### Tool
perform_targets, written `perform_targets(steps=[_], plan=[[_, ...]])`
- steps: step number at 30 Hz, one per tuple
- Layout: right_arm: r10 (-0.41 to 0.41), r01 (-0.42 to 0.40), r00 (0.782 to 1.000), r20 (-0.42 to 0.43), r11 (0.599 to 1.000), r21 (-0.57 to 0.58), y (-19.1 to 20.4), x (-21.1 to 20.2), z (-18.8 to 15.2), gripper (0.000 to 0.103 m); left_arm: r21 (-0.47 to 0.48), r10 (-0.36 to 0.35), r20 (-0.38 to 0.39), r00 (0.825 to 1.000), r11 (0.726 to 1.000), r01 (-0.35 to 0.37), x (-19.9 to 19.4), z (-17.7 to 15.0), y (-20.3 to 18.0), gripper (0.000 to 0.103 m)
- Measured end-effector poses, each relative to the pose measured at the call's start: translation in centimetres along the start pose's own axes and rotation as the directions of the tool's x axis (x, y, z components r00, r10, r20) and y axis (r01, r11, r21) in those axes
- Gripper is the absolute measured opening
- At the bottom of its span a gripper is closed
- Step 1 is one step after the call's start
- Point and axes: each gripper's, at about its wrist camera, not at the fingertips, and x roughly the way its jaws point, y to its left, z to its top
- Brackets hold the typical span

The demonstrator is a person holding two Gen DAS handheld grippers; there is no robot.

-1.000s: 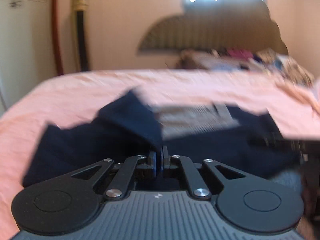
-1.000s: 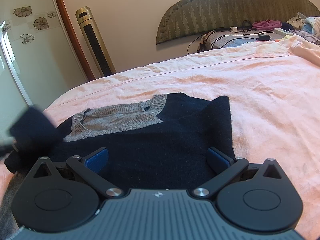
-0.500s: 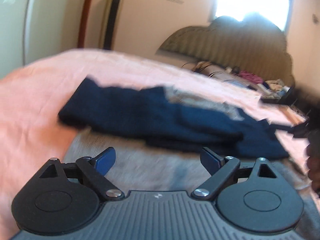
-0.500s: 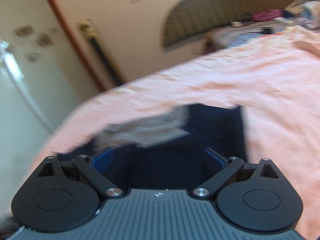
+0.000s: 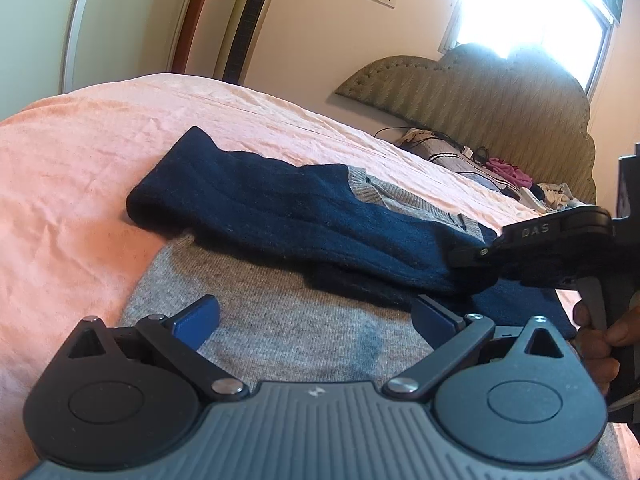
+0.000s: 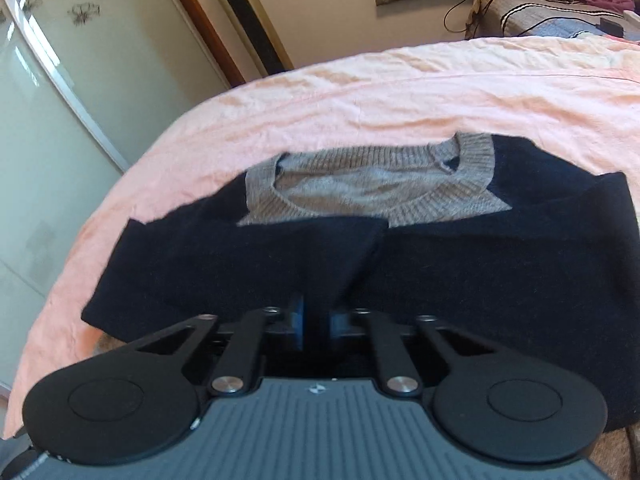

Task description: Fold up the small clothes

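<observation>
Lying on the pink bedspread, the navy sweater has a sleeve folded across it below its grey collar. Your right gripper pinches navy fabric just below that collar. Your left gripper gapes wide, empty, over the grey hem.

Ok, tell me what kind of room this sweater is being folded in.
A bedroom, almost certainly. The navy and grey sweater lies on a bed with a pink sheet, an upholstered headboard stands against the wall, and a tower fan stands beside the bed.
</observation>
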Motion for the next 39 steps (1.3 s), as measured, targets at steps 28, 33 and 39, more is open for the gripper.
perform_targets(steps=[28, 33, 39], plan=[[0.227, -0.201, 0.971, -0.077, 0.946, 0.256, -4.1, 2.2, 0.4, 0.014, -0.004, 0.002, 0.001, 1.0, 1.0, -0.002, 0.0, 0.0, 0.0, 0.103], [0.202, -0.205, 0.979, 0.034, 0.963, 0.176, -5.1, -2.4, 1.5, 0.013, -0.008, -0.001, 0.002, 1.0, 1.0, 0.001, 0.0, 0.0, 0.1, 0.103], [0.042, -0.046, 0.999, 0.028, 0.981, 0.186, -11.1, -5.3, 1.1, 0.013, -0.018, -0.008, 0.006, 1.0, 1.0, 0.008, 0.0, 0.0, 0.4, 0.103]])
